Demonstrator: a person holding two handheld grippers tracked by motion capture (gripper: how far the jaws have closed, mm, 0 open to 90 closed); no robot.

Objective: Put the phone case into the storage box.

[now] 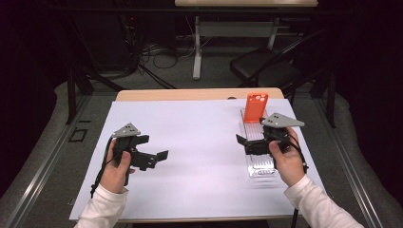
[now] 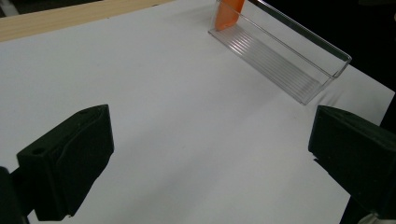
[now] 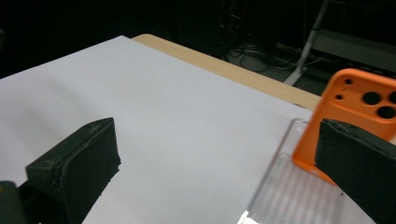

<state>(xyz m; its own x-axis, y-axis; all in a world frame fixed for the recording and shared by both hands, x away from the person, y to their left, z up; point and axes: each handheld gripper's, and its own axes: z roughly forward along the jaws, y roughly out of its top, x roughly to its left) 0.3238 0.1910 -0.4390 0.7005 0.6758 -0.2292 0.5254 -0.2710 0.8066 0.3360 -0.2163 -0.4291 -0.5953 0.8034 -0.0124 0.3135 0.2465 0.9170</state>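
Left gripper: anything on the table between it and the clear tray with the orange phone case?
Nothing. In the left gripper view, bare white sheet runs from the open left gripper to the clear tray holding the orange phone case; the high view agrees.

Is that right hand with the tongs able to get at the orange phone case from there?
Probably yes. The right tongs are open beside the clear tray, and the orange phone case stands at its far end with nothing between.
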